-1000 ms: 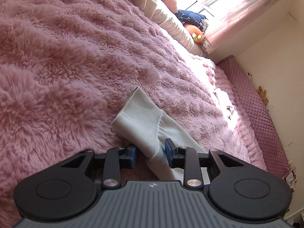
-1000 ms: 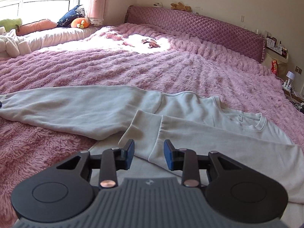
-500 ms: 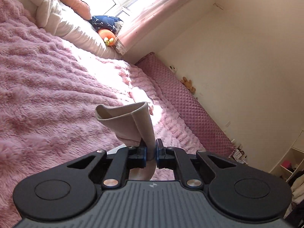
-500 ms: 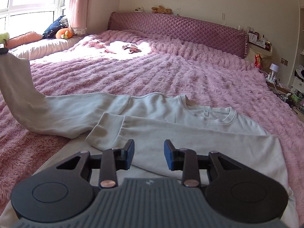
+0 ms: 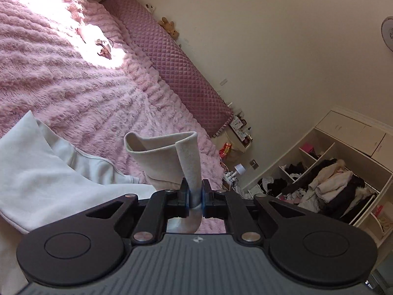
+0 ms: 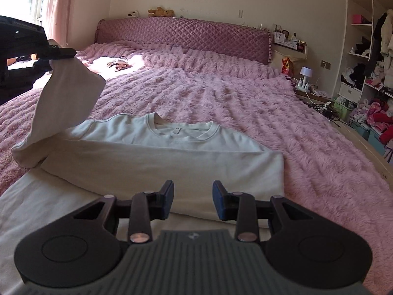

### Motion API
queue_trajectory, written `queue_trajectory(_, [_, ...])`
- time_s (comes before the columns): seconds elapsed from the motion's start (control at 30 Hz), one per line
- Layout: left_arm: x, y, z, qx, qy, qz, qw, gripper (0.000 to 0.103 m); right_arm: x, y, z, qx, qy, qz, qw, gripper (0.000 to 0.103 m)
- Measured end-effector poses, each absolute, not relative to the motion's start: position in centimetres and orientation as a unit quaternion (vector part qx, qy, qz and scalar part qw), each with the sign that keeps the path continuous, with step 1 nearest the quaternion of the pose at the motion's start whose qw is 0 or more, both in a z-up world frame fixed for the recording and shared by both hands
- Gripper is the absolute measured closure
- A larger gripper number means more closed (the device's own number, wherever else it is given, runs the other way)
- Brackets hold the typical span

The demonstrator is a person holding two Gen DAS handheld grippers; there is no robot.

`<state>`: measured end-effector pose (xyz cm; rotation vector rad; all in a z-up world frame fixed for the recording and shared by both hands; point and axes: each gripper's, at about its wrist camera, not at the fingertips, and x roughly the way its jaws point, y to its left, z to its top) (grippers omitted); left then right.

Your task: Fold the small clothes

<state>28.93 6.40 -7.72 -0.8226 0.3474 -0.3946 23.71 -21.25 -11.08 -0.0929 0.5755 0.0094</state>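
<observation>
Left tongs [image 5: 195, 194] clamped on the cuff [image 5: 169, 147] of a pale sweatshirt sleeve [image 6: 66, 98], raised off the bed at far left in the right-wrist view. Right tongs [image 6: 192, 200] apart, nothing between the pads, poised low over the near part of the sweatshirt [image 6: 172, 145]. Sweatshirt spread flat on a pink fluffy blanket [image 6: 233, 93], collar toward the far side, other sleeve folded across the chest, held sleeve rising from the left shoulder. Quilted purple headboard [image 6: 184, 34] at the far end, plush toy [image 6: 161, 12] on top. Cluttered open shelves [image 6: 368, 56] at right, small lamp [image 6: 305, 72] beside the bed.
</observation>
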Motion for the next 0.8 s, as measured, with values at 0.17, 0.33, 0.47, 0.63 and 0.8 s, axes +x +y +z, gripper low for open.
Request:
queue_trajectory(0.17, [30.6, -0.7, -12.0, -0.363, 0.234, -0.237, 0.87, 0.095, 22.5, -25.0, -11.3, -0.044, 0.288, -0.026, 0.956, 0.072])
queue_trajectory(0.33, [31.0, -7.3, -16.1, -0.27, 0.307, -0.252, 0.877, 0.094, 21.6, -28.3, -12.2, -0.044, 0.305, -0.052, 0.95, 0.072])
queue_trajectory(0.47, [29.8, -10.2, -17.2, -0.195, 0.354, -0.271, 0.874, 0.053, 21.6, -29.7, -12.7, -0.034, 0.312, -0.066, 0.947, 0.068])
queue_trajectory(0.63, [25.6, -9.5, -13.9, -0.12, 0.302, -0.291, 0.9, 0.046, 22.7, -30.0, -12.3, -0.004, 0.3, -0.077, 0.951, 0.062])
queue_trajectory(0.8, [23.6, -3.8, -11.1, -0.098, 0.273, -0.263, 0.92, 0.046, 24.8, -29.3, -12.3, 0.022, 0.29, -0.041, 0.956, 0.062])
